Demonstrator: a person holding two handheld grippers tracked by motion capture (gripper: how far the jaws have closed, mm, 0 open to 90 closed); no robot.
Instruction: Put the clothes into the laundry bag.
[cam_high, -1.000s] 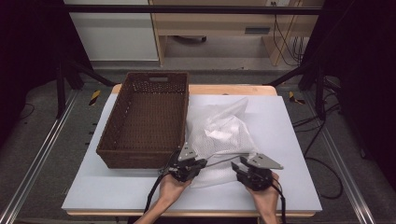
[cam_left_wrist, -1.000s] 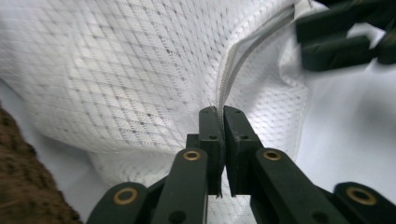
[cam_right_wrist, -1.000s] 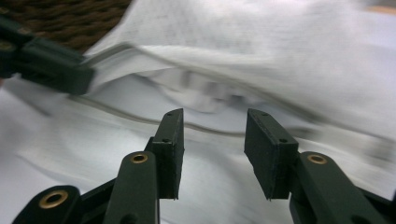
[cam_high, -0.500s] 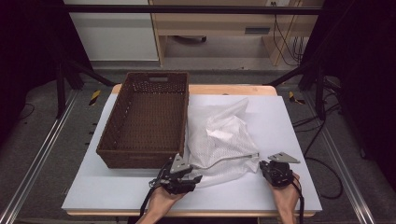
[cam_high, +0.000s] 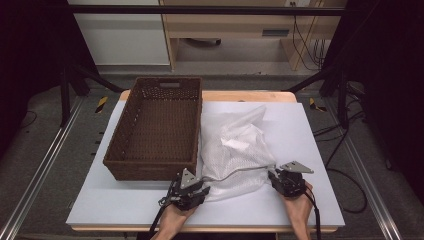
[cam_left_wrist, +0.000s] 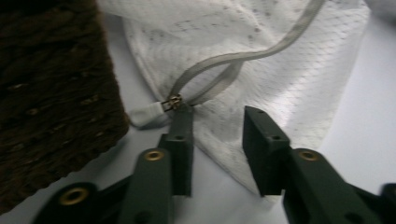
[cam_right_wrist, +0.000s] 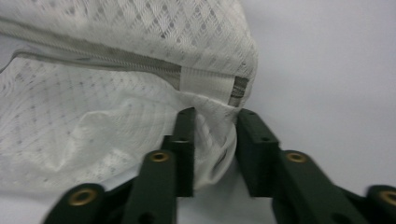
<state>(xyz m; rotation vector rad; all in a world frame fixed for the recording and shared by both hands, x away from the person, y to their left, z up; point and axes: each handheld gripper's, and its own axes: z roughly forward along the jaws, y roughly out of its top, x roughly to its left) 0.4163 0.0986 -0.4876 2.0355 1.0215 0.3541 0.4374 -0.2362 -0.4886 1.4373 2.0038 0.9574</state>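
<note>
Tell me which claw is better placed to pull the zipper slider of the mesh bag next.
Left, probably. The left claw has one jaw tip right at the slider of the mesh bag. The right claw is at the bag's other corner, pinching mesh.

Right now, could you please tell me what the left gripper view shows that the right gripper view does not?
Left gripper view: the dark brown woven wicker basket and the brass zipper slider. Right gripper view: the wide white ribbed tab at the zipper's other end. Both: the white mesh laundry bag, its grey zipper tape and the pale tabletop.
</note>
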